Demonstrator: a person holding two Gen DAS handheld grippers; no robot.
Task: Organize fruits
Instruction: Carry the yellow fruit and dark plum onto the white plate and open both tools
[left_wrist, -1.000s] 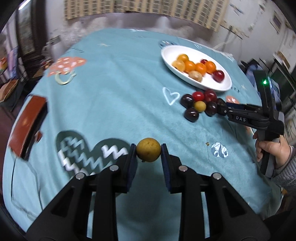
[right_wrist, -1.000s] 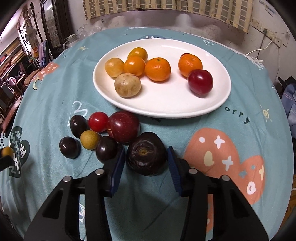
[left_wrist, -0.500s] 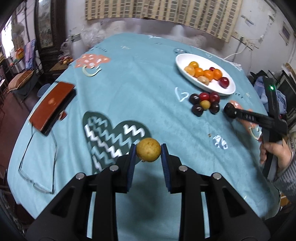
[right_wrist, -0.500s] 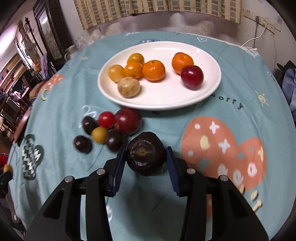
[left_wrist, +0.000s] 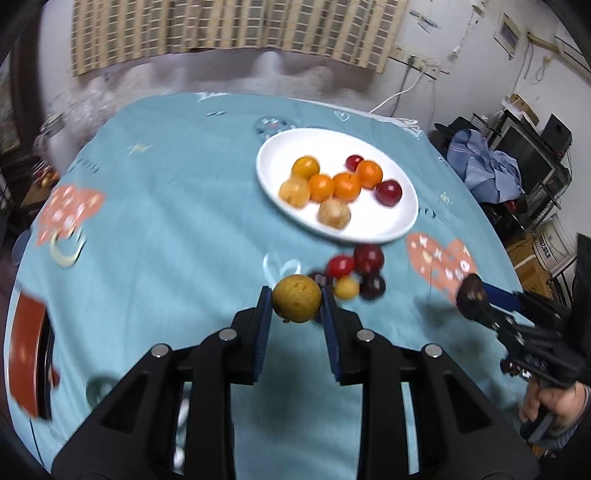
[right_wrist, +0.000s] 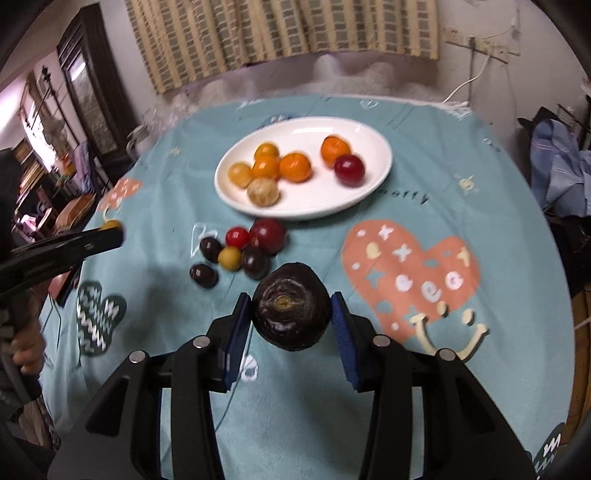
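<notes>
My left gripper (left_wrist: 296, 300) is shut on a small yellow-brown fruit (left_wrist: 296, 298), held above the teal cloth just short of the loose fruit cluster (left_wrist: 356, 271). My right gripper (right_wrist: 291, 312) is shut on a dark purple round fruit (right_wrist: 291, 307), lifted off the cloth. A white oval plate (right_wrist: 369, 136) at the far middle holds several oranges, two pale yellow fruits and a red plum (right_wrist: 349, 169). Below it lies a cluster of dark, red and yellow small fruits (right_wrist: 242, 249). In the left wrist view the right gripper (left_wrist: 476, 295) shows at the right with its dark fruit.
A red and black flat case (left_wrist: 26, 362) lies at the left edge of the round table. A person's hand (left_wrist: 554, 406) grips the right tool at lower right. Clothes and shelves (left_wrist: 491, 173) stand beyond the table's right side. An orange heart print (right_wrist: 410, 273) marks open cloth.
Both grippers have risen with their fruits. The left one has swung from the table's near left toward the fruit cluster and plate. The right one has pulled back from the cluster.
</notes>
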